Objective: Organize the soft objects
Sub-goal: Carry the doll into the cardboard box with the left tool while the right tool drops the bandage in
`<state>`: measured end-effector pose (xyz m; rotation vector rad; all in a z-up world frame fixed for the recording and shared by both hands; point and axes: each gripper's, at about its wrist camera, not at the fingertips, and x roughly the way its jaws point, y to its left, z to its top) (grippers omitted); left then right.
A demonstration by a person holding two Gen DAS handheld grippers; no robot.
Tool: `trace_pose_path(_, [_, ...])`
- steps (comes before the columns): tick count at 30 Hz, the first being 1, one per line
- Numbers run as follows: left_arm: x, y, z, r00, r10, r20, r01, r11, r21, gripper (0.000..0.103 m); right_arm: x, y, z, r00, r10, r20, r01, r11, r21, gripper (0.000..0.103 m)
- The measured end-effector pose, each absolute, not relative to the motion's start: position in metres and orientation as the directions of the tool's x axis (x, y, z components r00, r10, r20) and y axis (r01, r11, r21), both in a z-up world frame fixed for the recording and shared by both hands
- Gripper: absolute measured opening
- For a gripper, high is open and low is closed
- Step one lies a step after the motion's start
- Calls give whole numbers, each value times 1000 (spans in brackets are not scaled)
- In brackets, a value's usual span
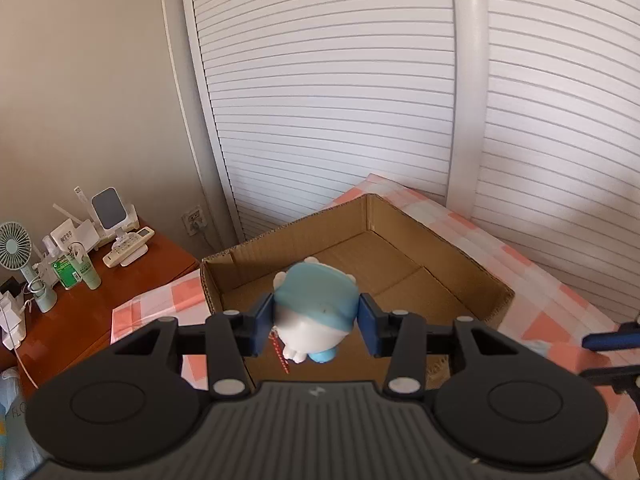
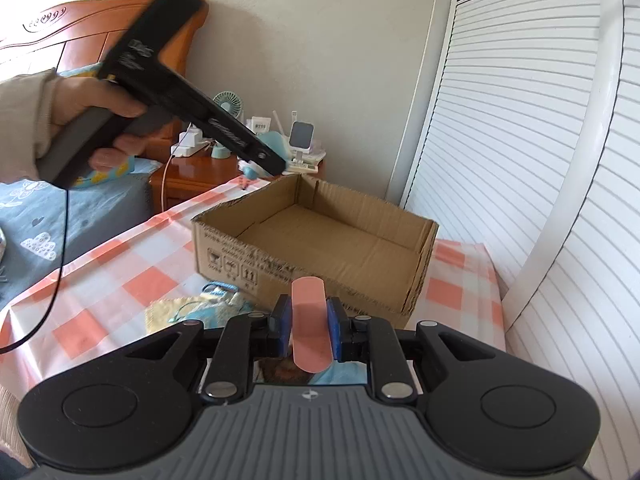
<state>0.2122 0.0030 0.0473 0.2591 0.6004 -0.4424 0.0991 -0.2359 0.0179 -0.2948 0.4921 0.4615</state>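
White slatted doors (image 1: 340,100) are seen behind; a blue-and-white plush toy (image 1: 314,312) is squeezed by the left gripper (image 1: 316,322) above the cardboard box (image 1: 460,256); a pink soft piece (image 2: 309,320) is pinched by the right gripper (image 2: 308,326).

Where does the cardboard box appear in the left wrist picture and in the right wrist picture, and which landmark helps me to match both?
Left wrist view: the cardboard box is at centre, beyond the claw, on the checked cloth.
Right wrist view: the cardboard box is at centre, ahead of the claw.
Shared landmark: the small fan on the wooden nightstand.
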Motion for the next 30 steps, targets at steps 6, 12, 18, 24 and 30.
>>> trace_pose_path(6, [272,-16,35,738,-285,-612,426,900,95,74,121,-237,21,795,339,-502,-473,865,-165,22])
trace_pose_path(12, [283,-12,21,745,-247,-620,367,927,72,92,134,-240,21,792,333,-511,-458,878,-138,23])
trace_pose_path(18, [220,2,33,787,-235,-570,369,920,129,100,142,-235,24,791,323,-519,-447,885,-130,23])
trace_pose_path(24, [148,18,29,774,-226,-592,349,932,101,100,153,-222,33,793,304,-527,-427,895,-126,23])
trace_pose_path(30, [90,36,15,775,-218,-593,301,953,44,100,171,-192,43,797,292,-528,-437,883,-171,23])
